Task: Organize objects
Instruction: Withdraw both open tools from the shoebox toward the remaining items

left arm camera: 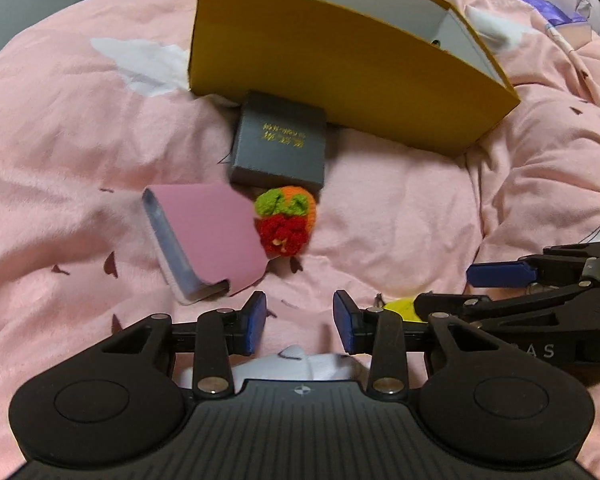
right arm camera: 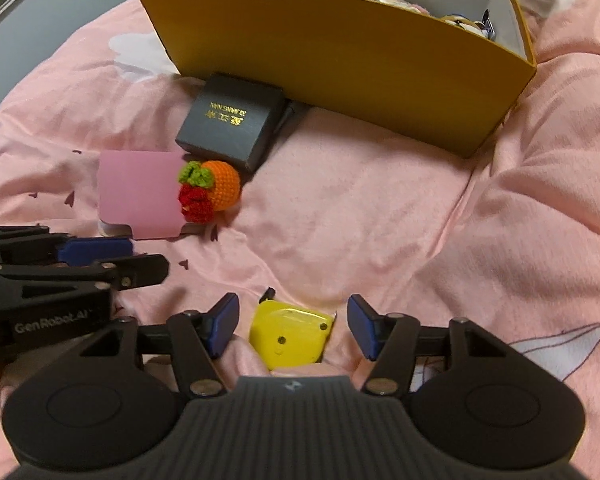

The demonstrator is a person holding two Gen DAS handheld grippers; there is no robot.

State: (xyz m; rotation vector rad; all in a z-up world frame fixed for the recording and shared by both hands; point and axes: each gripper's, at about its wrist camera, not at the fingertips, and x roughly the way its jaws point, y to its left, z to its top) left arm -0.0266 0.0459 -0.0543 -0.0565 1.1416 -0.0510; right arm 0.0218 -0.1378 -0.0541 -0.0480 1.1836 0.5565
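1. Pink bedding (right arm camera: 380,208) lies bare across the frame's middle, below the yellow box (right arm camera: 340,60) filling the top.
2. Right gripper (right arm camera: 292,326), jaws unclenched, straddles the yellow tape measure (right arm camera: 290,336) at bottom centre, pads not touching.
3. Left gripper (left arm camera: 300,322) hangs released over a white item (left arm camera: 300,364).

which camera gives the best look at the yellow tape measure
The right wrist view. The yellow tape measure lies in plain sight between the open right claw fingers. In the left wrist view only a yellow sliver peeks out behind that claw's linkage.
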